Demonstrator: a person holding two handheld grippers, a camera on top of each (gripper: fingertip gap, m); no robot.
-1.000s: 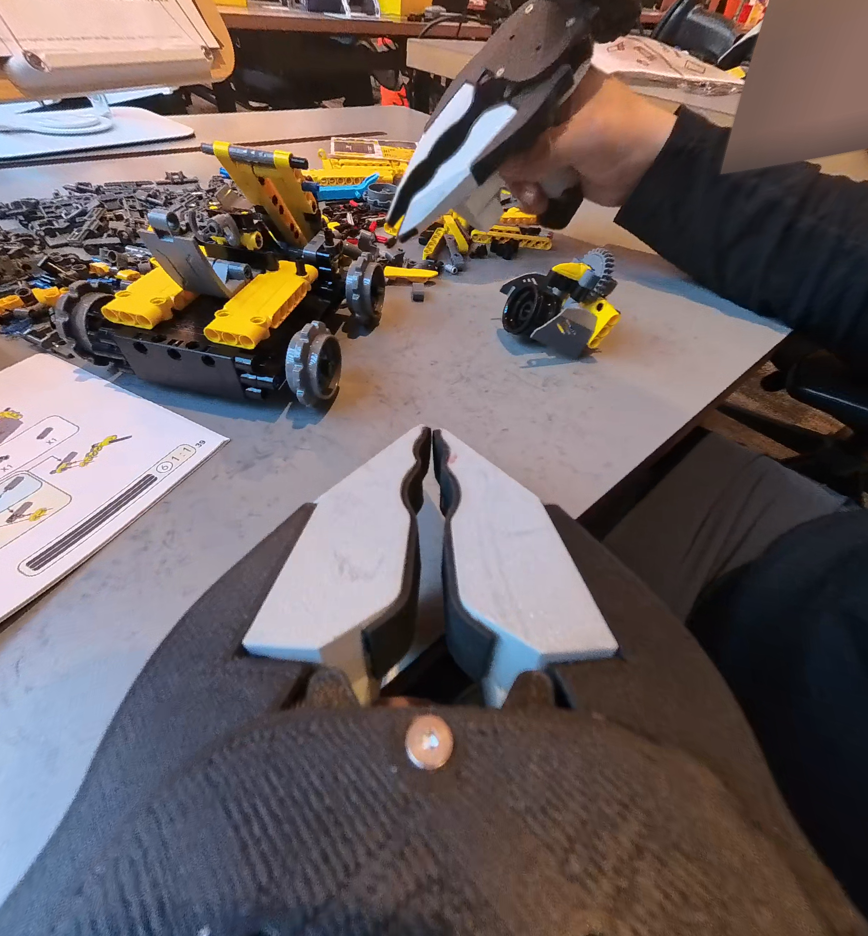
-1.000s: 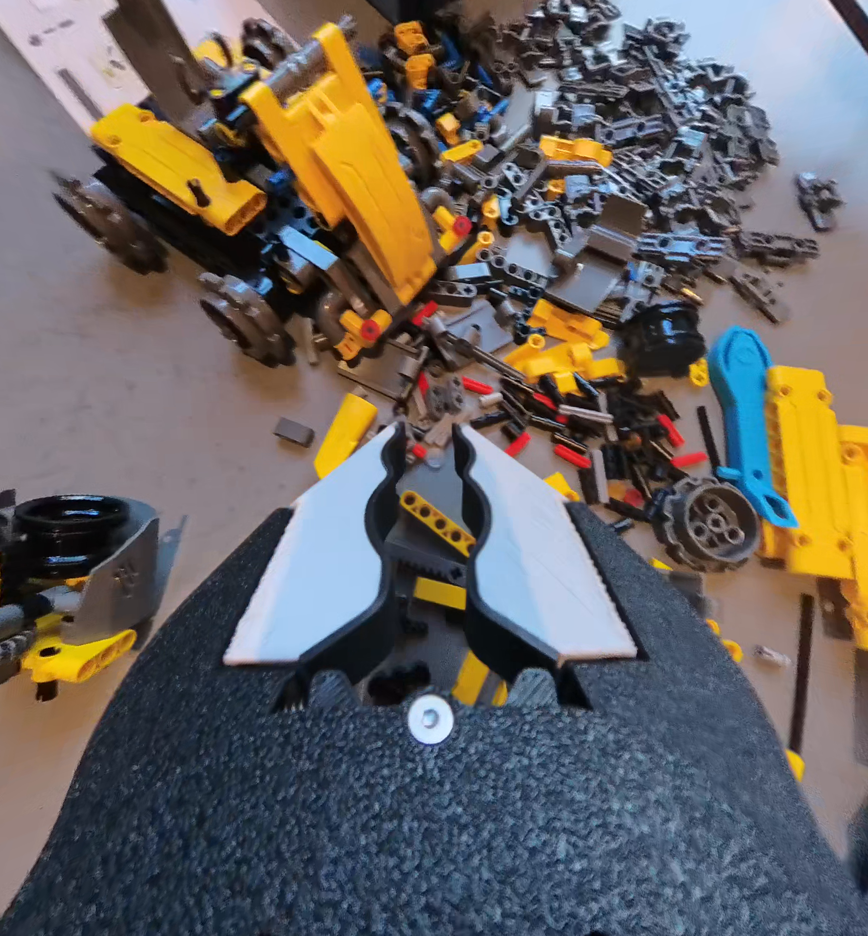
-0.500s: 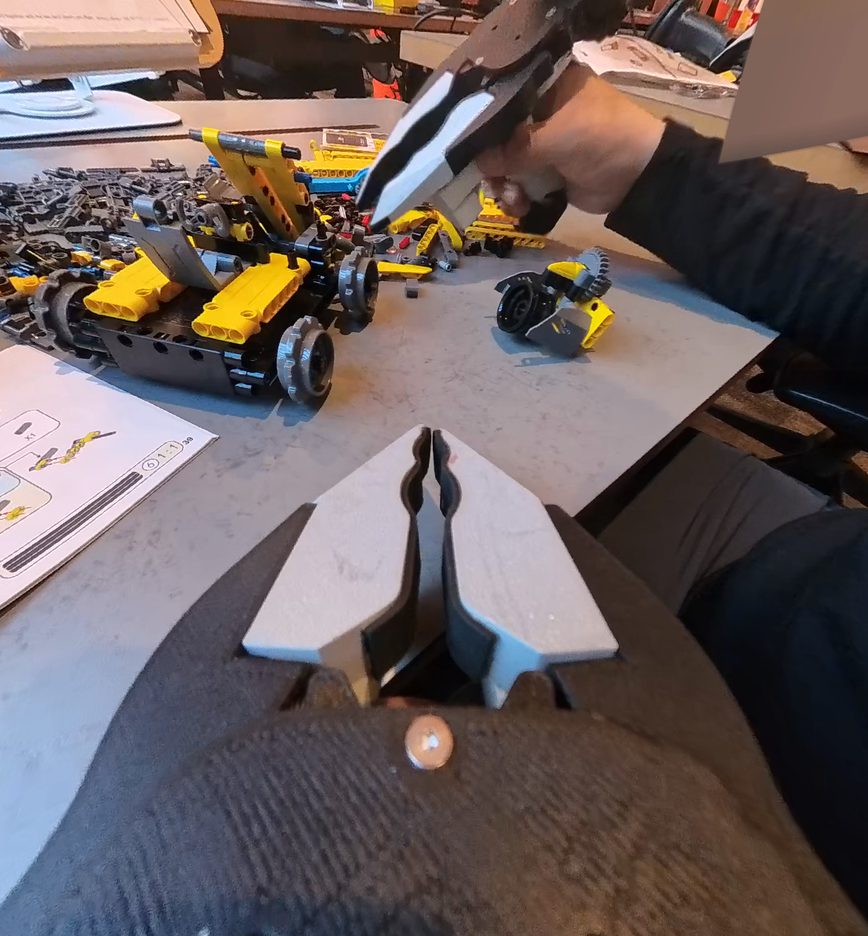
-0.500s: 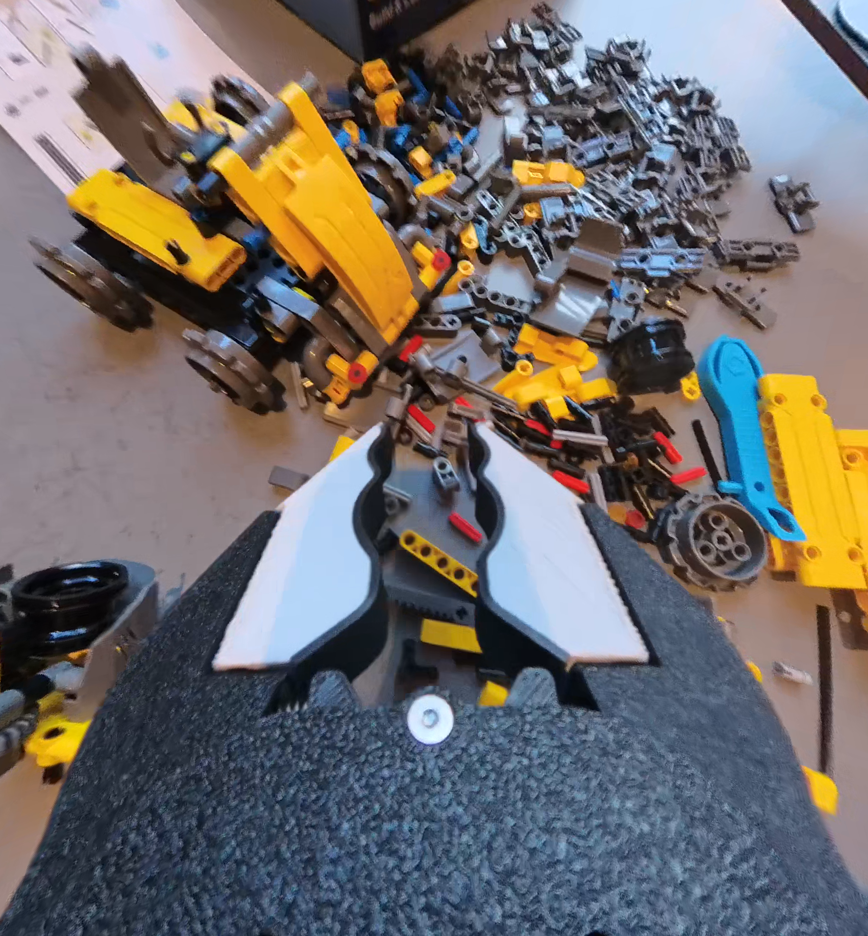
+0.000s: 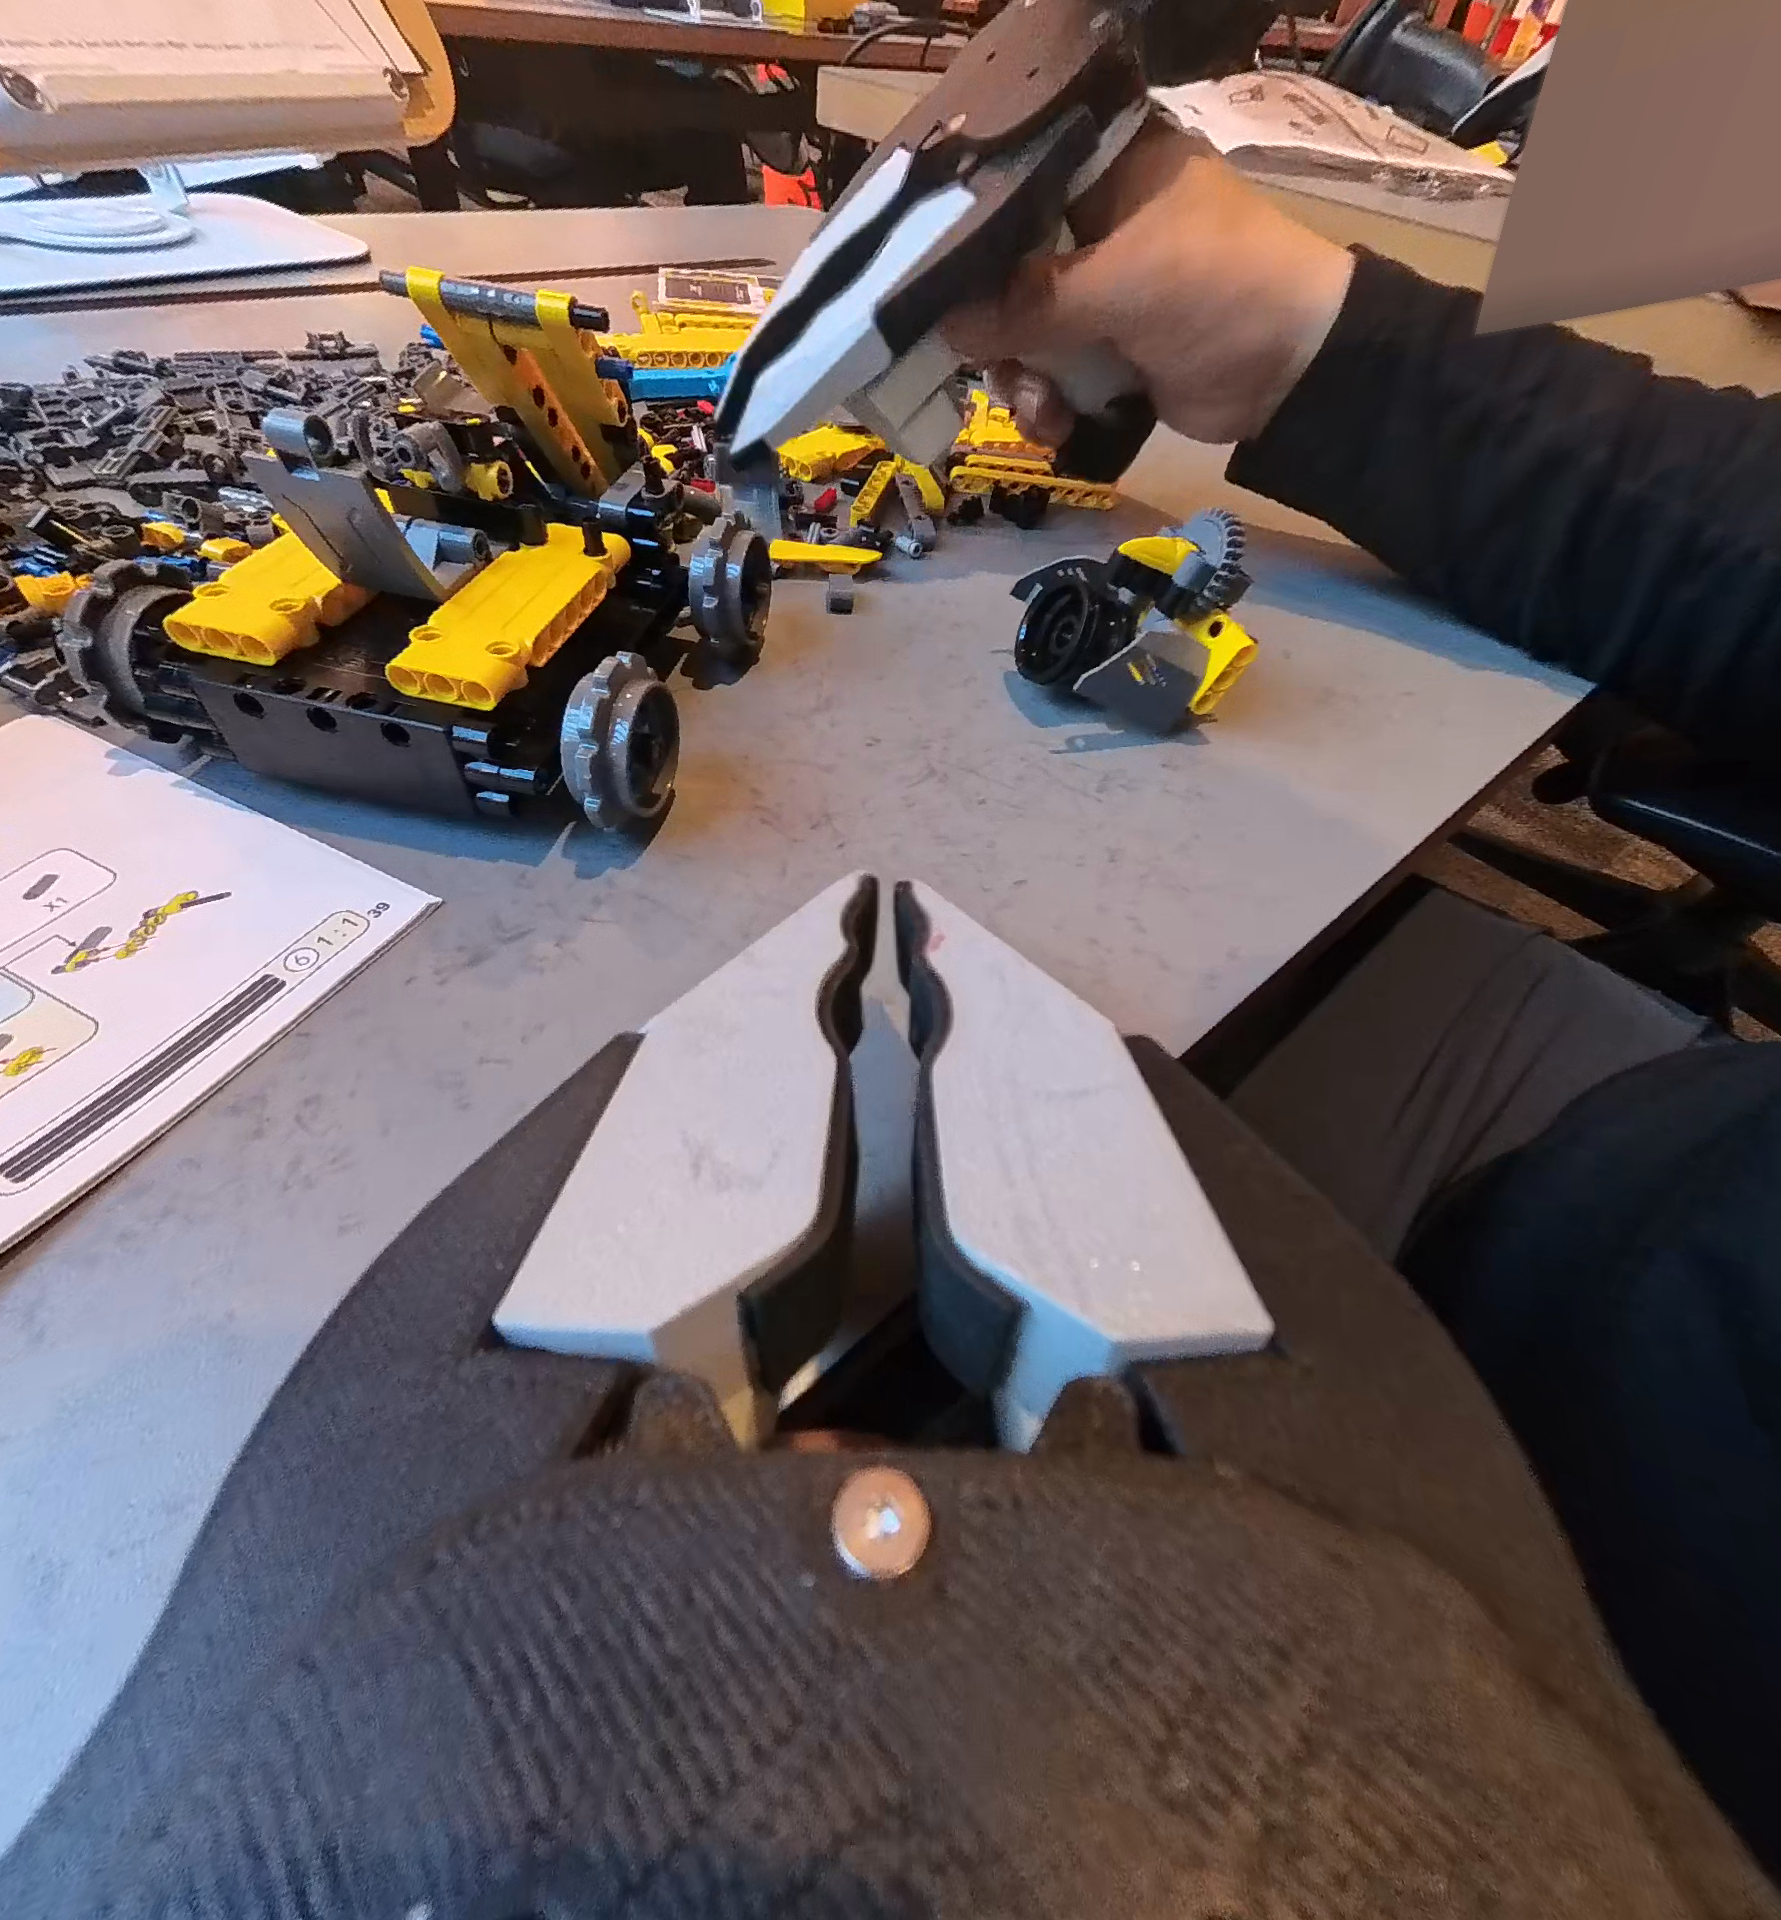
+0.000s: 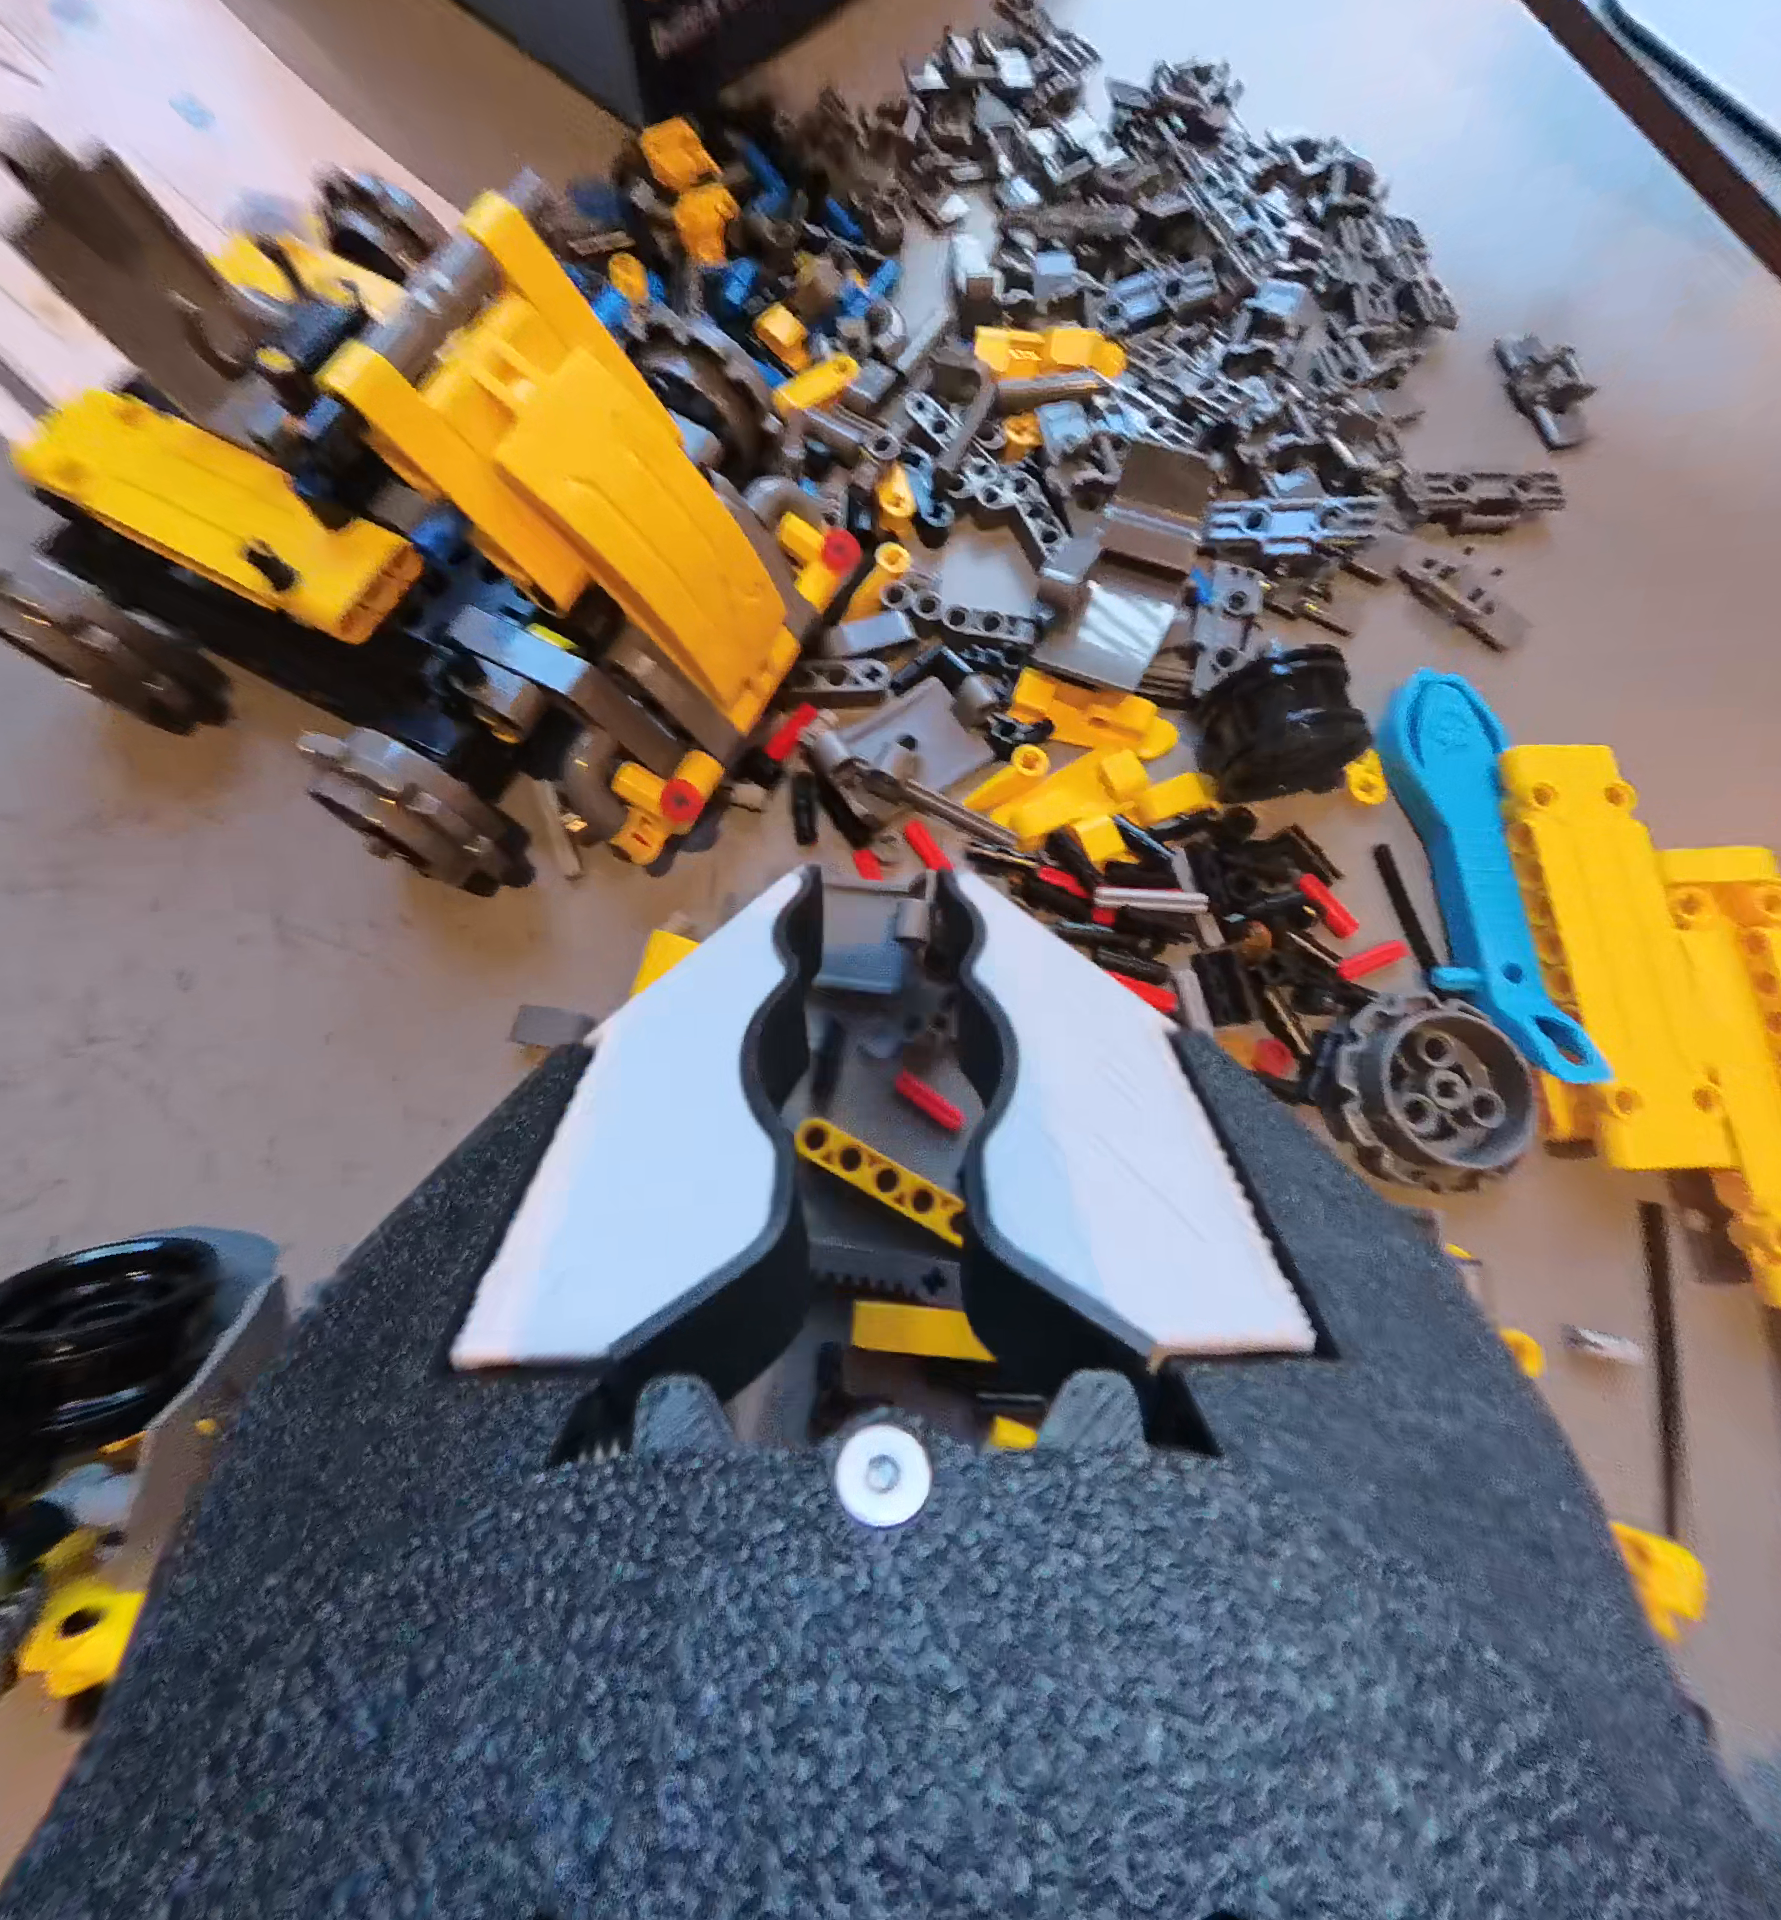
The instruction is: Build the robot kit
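My right gripper (image 6: 872, 883) points down at the edge of a pile of loose building-toy parts (image 6: 1177, 436). Its jaws are closed on a small grey piece (image 6: 860, 940), right beside the yellow and black vehicle model (image 6: 429, 520). In the left wrist view the right gripper (image 5: 735, 438) is held by a hand, with the grey piece (image 5: 761, 497) at its tips next to the vehicle model (image 5: 398, 623). My left gripper (image 5: 884, 894) is shut and empty, low over bare grey table near the front edge.
An instruction booklet (image 5: 86, 987) lies at the left. A small yellow, grey and black sub-assembly (image 5: 1135, 634) stands to the right. A blue tool (image 6: 1468, 862), yellow beams (image 6: 1696, 1039) and a grey wheel (image 6: 1426, 1101) lie right of the pile. The table edge (image 5: 1385, 883) runs diagonally at the right. My hands' fingertips stand some 25 cm from each other. The left gripper is farther from the grey wheel (image 6: 1426, 1101), some 35 cm, than the right, some 10 cm.
My right gripper opened, moved forward towards the vehicle model, then closed its tips on the grey piece. My left gripper stayed shut and hardly moved.
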